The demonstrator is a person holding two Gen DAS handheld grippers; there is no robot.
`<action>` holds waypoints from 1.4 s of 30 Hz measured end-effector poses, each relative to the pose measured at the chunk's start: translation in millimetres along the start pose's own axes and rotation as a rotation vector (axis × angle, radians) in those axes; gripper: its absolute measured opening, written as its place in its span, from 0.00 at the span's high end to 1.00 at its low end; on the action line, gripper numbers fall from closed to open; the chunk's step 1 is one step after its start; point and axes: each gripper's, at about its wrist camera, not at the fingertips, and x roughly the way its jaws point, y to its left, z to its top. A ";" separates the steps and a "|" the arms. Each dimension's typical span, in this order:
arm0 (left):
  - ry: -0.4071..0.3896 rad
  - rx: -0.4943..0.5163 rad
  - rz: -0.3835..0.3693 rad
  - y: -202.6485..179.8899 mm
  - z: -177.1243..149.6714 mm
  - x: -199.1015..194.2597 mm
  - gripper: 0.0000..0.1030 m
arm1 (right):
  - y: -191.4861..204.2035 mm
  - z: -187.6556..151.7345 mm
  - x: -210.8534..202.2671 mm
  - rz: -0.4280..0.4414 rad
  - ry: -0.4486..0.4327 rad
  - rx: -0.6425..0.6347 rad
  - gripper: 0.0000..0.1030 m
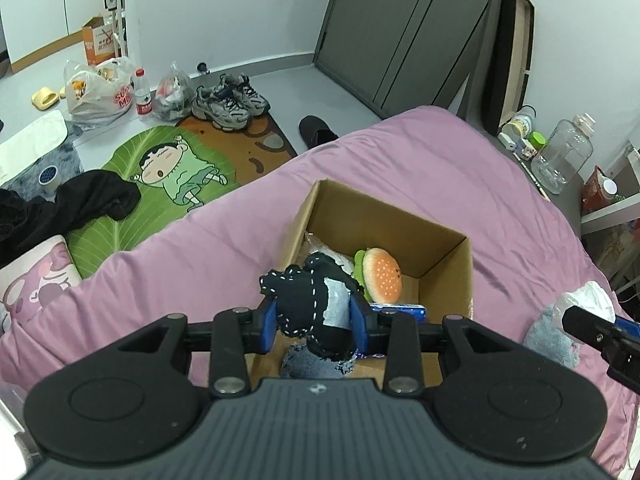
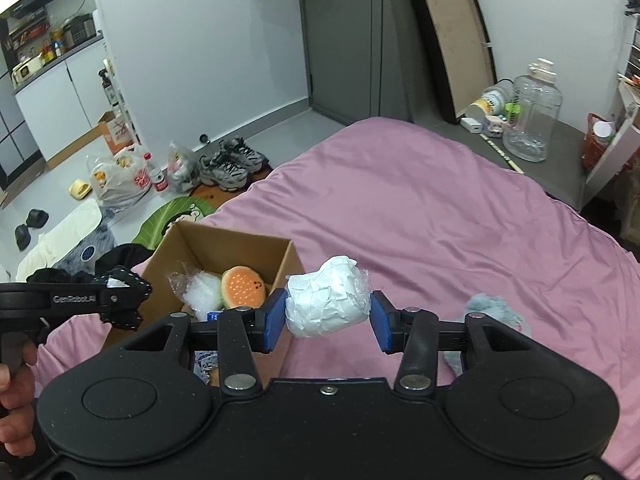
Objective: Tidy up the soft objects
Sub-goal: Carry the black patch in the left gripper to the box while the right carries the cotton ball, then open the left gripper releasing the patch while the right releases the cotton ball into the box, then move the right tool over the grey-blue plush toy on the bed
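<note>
Cardboard box (image 1: 444,256) on the pink bed – left gripper (image 1: 316,322) clamped on black stitched plush (image 1: 304,300), hanging right over the box's near end; right gripper (image 2: 328,320) pinches white wrapped bundle (image 2: 326,306), just right of the box – left is nearer

Your left gripper (image 1: 316,326) hung over the box (image 1: 444,258) with the black toy (image 1: 308,300) filling its jaws. Below it, the burger (image 1: 382,278) and a plastic bag (image 1: 328,252) took the box floor at 12 to 1 o'clock. The bed (image 2: 440,216) lay open from 12 to 2 o'clock of your right gripper (image 2: 328,320); a grey plush (image 2: 496,312) sat at 3 o'clock.
</note>
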 end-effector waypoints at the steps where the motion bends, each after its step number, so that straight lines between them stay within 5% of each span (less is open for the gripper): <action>1: 0.006 -0.001 0.000 0.5 0.2 2.6 0.65 | 1.8 0.6 1.3 0.004 0.002 0.000 0.57; 14: 0.060 -0.036 0.027 6.6 10.5 19.2 0.47 | 20.2 4.9 15.1 0.108 0.052 0.013 0.57; 24: 0.035 -0.035 0.016 9.3 14.7 5.1 0.46 | 33.8 2.3 10.3 0.181 0.087 0.008 0.52; 35: 0.003 0.010 0.014 -6.3 11.9 -15.2 0.28 | 7.2 5.3 -16.9 0.140 0.040 0.057 0.36; 42: -0.010 0.042 0.012 -24.3 5.6 -24.5 0.27 | -30.0 5.5 -34.8 0.115 0.017 0.118 0.30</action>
